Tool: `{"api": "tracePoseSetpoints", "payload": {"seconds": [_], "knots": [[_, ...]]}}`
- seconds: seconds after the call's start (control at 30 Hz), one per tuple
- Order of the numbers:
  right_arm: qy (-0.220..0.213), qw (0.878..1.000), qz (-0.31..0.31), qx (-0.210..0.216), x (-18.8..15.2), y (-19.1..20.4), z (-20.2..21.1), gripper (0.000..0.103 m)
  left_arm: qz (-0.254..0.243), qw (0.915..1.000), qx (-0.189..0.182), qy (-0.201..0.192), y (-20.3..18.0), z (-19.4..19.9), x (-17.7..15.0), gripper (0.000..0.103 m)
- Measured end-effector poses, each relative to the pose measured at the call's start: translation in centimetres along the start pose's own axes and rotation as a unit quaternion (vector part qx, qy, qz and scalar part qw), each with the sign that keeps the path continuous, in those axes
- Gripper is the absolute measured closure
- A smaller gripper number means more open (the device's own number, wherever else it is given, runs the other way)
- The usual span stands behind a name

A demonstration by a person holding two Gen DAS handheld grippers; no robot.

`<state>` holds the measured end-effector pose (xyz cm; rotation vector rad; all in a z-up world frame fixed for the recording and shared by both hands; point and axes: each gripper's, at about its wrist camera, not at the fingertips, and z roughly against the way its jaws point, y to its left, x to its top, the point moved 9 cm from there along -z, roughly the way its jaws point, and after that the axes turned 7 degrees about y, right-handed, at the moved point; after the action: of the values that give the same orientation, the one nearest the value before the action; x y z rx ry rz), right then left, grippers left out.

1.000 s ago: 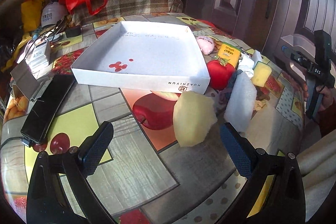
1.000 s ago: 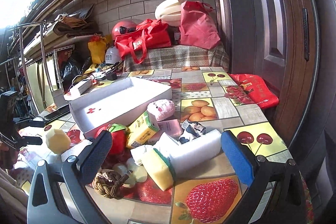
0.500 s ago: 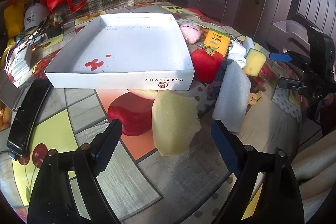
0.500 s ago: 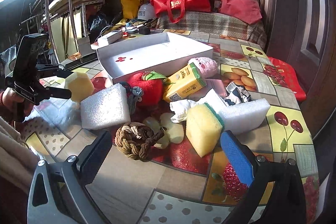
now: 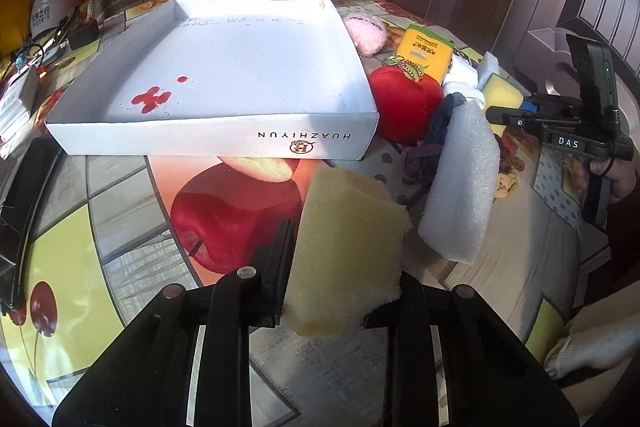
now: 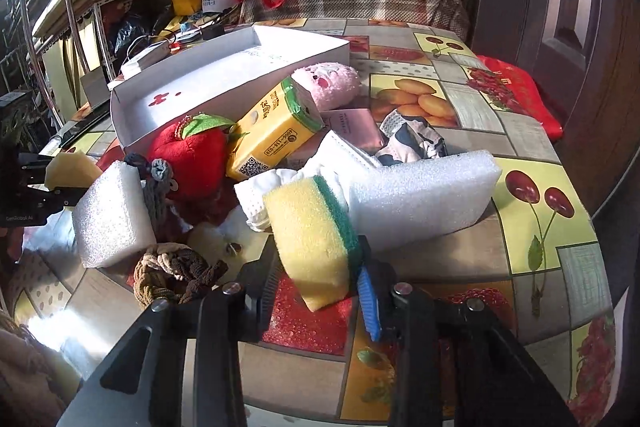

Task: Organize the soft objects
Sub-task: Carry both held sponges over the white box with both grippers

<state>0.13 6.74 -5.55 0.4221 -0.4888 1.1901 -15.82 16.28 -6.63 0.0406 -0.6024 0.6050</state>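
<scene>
My left gripper [image 5: 340, 267]: jaws clamp the plain yellow foam sponge block [image 5: 344, 251], in front of the shallow white cardboard box [image 5: 224, 141].
My right gripper [image 6: 316, 283]: jaws squeeze the yellow sponge with green scouring layer [image 6: 312, 239], beside the white foam slab [image 6: 424, 195] in the pile.

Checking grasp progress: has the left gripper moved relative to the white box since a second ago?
Yes. The left gripper advanced toward the white box and shut on the yellow sponge.
</scene>
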Motion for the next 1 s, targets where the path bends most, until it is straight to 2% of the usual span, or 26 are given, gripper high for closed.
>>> {"api": "tracePoseSetpoints", "payload": {"seconds": [0.13, 0.23, 0.27, 0.33, 0.43, 0.6, 1.0], "knots": [[-0.037, 0.999, -0.001, 0.006, 0.4, 0.0, 2.0, 0.076, 0.003, 0.9997, 0.0, -0.025, 0.2, 0.9, 0.5, 0.08], [-0.088, 0.996, -0.01, 0.015, 1.3, -0.1, 4.2, 0.076, 0.006, 0.9978, 0.011, -0.066, 0.5, 2.4, 1.1, 0.08], [-0.109, 0.994, -0.015, 0.019, 1.6, -0.1, 5.0, 0.076, 0.007, 0.9963, 0.019, -0.083, 0.7, 2.9, 1.3, 0.08], [-0.146, 0.989, -0.027, 0.026, 2.1, 0.1, 6.2, 0.076, 0.013, 0.9925, 0.063, -0.104, 1.6, 3.6, 1.8, 0.08], [-0.181, 0.982, -0.04, 0.025, 2.6, 0.4, 6.9, 0.076, 0.038, 0.9867, 0.111, -0.112, 3.3, 3.7, 2.1, 0.08], [-0.2, 0.978, -0.056, 0.023, 3.2, 0.5, 6.8, 0.076, 0.064, 0.9826, 0.128, -0.119, 5.1, 3.9, 2.1, 0.08], [-0.202, 0.975, -0.087, 0.025, 2.8, -0.6, 6.8, 0.076, 0.056, 0.9817, 0.135, -0.122, 4.3, 3.9, 2.1, 0.08]]}}
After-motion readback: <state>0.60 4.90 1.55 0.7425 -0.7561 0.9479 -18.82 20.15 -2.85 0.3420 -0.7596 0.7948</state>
